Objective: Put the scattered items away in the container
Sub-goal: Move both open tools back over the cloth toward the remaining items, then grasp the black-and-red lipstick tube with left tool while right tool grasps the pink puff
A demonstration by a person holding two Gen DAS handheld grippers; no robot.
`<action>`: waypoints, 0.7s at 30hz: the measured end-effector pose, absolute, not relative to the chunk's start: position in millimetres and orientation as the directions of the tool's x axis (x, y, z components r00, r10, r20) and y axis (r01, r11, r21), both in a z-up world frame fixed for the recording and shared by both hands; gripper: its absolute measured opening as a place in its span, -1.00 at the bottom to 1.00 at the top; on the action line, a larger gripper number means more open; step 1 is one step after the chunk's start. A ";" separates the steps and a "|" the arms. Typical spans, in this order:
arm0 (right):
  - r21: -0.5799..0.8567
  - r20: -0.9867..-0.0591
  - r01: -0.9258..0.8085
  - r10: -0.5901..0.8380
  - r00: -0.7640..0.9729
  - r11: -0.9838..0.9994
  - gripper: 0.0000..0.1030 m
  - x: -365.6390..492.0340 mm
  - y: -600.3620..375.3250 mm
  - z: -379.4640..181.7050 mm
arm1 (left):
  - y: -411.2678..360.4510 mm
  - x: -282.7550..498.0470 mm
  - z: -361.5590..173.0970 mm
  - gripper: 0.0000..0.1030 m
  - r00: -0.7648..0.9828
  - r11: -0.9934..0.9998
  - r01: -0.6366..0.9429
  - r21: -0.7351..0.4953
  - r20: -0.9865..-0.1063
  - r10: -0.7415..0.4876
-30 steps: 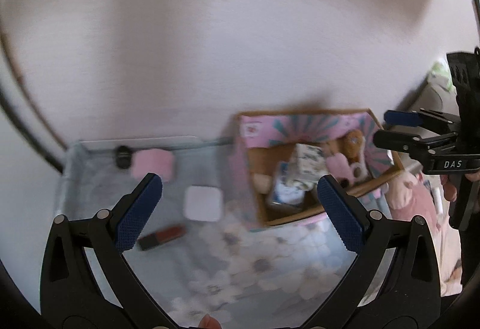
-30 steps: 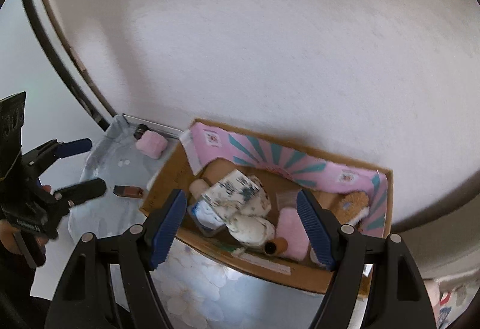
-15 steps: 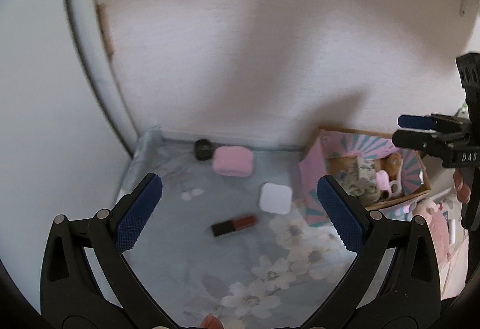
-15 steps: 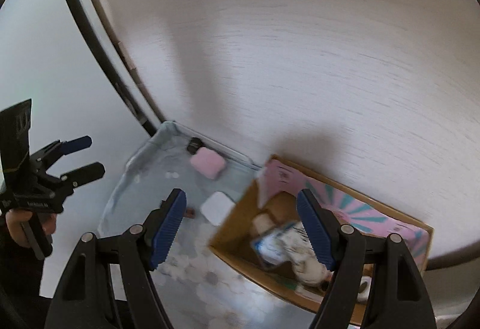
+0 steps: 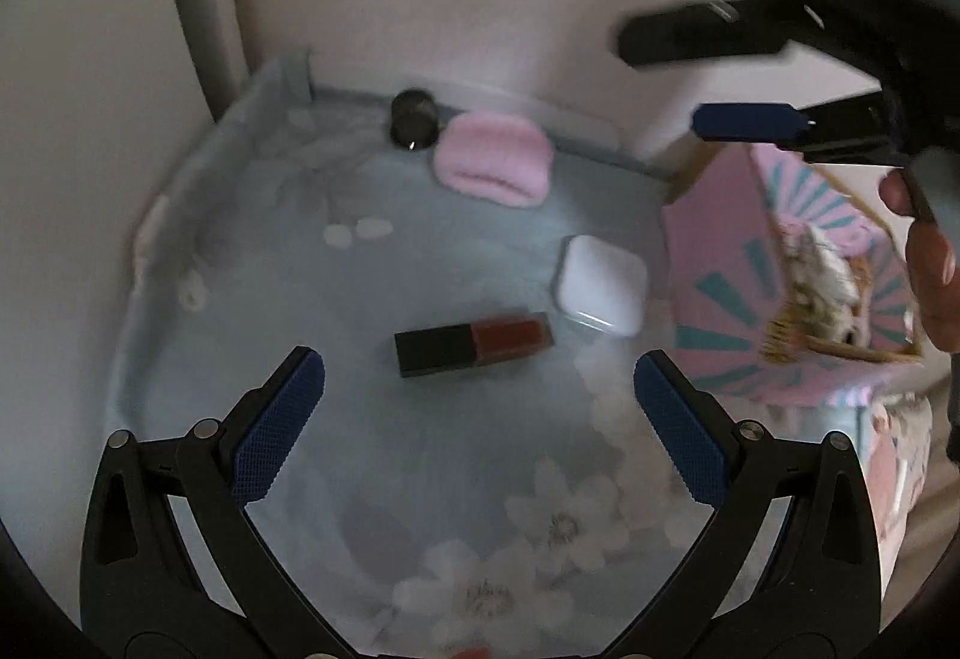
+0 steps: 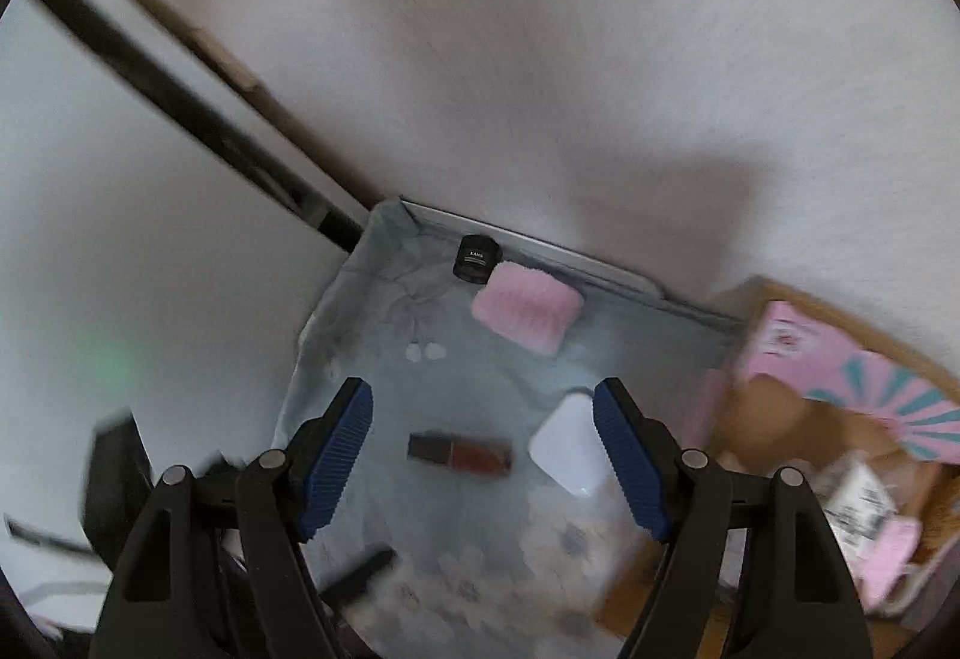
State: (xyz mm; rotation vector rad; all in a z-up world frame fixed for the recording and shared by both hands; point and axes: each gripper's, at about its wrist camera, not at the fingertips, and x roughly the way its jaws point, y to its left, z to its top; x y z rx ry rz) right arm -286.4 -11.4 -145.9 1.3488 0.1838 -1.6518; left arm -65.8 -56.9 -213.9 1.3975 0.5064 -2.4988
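A black-and-red lipstick tube lies on the grey floral cloth, just ahead of my open, empty left gripper. It also shows in the right wrist view. A white square case lies to its right. A pink fluffy pad and a small black jar sit at the back. The pink-lined cardboard box holds several items. My right gripper is open and empty above the cloth, and shows in the left wrist view.
A white wall rises behind the table. A dark vertical frame runs at the left. The table edge drops off at the left. Small white pebble-like bits lie on the cloth.
Both grippers have swung left and come lower, from over the box toward the lipstick and white case. The right gripper now hangs higher and closer in the left view.
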 end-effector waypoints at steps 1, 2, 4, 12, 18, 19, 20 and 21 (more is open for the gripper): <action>0.442 -0.822 0.717 -0.564 0.082 -0.539 0.40 -288.3 -20.6 -154.7 | -57.1 -70.2 -222.6 0.99 -0.507 -0.909 0.375 -0.179 -0.861 -0.040; 0.453 -0.823 0.699 -0.560 0.090 -0.553 0.40 -290.6 -28.9 -163.8 | -56.7 -72.2 -227.5 0.99 -0.499 -0.908 0.380 -0.176 -0.866 -0.041; 0.474 -0.825 0.668 -0.555 0.109 -0.574 0.40 -294.6 -44.4 -181.2 | -58.1 -79.3 -242.1 0.99 -0.475 -0.901 0.401 -0.167 -0.879 -0.048; 0.470 -0.850 0.632 -0.508 0.137 -0.616 0.40 -298.8 -75.5 -228.9 | -55.5 -96.1 -269.4 0.99 -0.422 -0.871 0.468 -0.150 -0.904 -0.071; 0.479 -0.852 0.608 -0.503 0.147 -0.633 0.40 -305.1 -81.6 -242.1 | -49.7 -94.4 -273.5 0.99 -0.419 -0.834 0.529 -0.156 -0.903 -0.096; 0.478 -0.852 0.606 -0.503 0.144 -0.636 0.40 -306.4 -83.5 -243.5 | -48.4 -94.4 -274.2 0.99 -0.419 -0.833 0.531 -0.157 -0.903 -0.097; 0.474 -0.853 0.603 -0.503 0.136 -0.642 0.40 -308.1 -84.5 -245.5 | -47.2 -94.7 -275.3 0.99 -0.419 -0.832 0.531 -0.159 -0.903 -0.094; 0.473 -0.854 0.599 -0.503 0.131 -0.646 0.40 -309.8 -85.6 -247.3 | -46.2 -95.3 -276.7 0.99 -0.416 -0.833 0.531 -0.157 -0.904 -0.095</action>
